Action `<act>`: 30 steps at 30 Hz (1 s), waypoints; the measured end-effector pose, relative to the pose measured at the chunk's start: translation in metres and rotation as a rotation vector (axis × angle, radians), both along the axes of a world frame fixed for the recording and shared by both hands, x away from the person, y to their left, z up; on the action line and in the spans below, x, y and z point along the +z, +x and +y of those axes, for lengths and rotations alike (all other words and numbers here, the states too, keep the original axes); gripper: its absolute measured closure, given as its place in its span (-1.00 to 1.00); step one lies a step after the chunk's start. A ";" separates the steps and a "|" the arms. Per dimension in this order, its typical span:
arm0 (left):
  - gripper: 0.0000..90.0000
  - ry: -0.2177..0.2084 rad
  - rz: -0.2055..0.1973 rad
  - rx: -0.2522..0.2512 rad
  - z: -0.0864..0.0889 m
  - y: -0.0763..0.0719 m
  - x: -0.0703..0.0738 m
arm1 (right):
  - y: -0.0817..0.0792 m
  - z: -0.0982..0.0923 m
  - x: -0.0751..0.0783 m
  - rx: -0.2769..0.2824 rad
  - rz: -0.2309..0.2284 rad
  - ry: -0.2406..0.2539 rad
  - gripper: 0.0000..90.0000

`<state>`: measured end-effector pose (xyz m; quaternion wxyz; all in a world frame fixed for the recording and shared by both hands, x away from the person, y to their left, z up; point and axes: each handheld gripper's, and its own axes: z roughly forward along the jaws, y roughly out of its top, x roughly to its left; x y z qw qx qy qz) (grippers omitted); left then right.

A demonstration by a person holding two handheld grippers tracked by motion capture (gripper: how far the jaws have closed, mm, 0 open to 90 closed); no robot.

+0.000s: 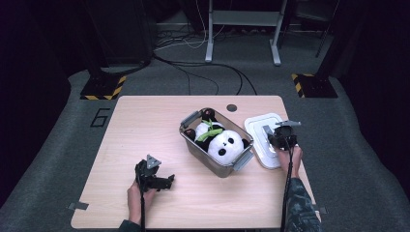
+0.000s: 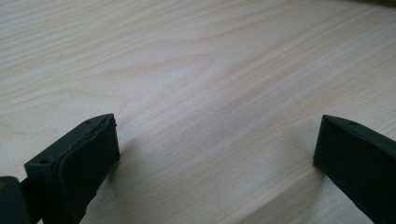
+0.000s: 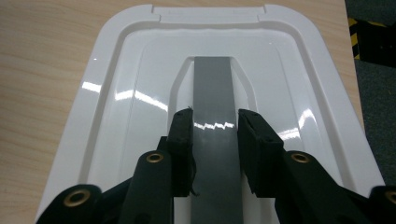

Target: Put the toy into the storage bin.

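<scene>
The white lid [image 1: 265,140] lies flat on the table [image 1: 145,125] at the right side, just beside the clear bin [image 1: 215,162] that holds a panda plush [image 1: 225,143]. Its grey handle [image 3: 214,93] runs along the lid's middle, and the right gripper [image 3: 215,122] sits over the near part of it, jaws pinched against both sides of that strip. Well apart, at the near left, the left gripper [image 2: 217,140] rests above bare wood, jaws spread wide with nothing between them.
</scene>
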<state>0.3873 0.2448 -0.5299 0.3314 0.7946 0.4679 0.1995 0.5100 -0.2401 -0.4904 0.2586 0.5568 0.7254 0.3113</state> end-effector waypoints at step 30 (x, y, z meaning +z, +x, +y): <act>-1.00 -0.004 -0.002 0.003 0.000 0.000 0.000 | -0.016 -0.011 0.080 0.070 -0.095 0.025 0.49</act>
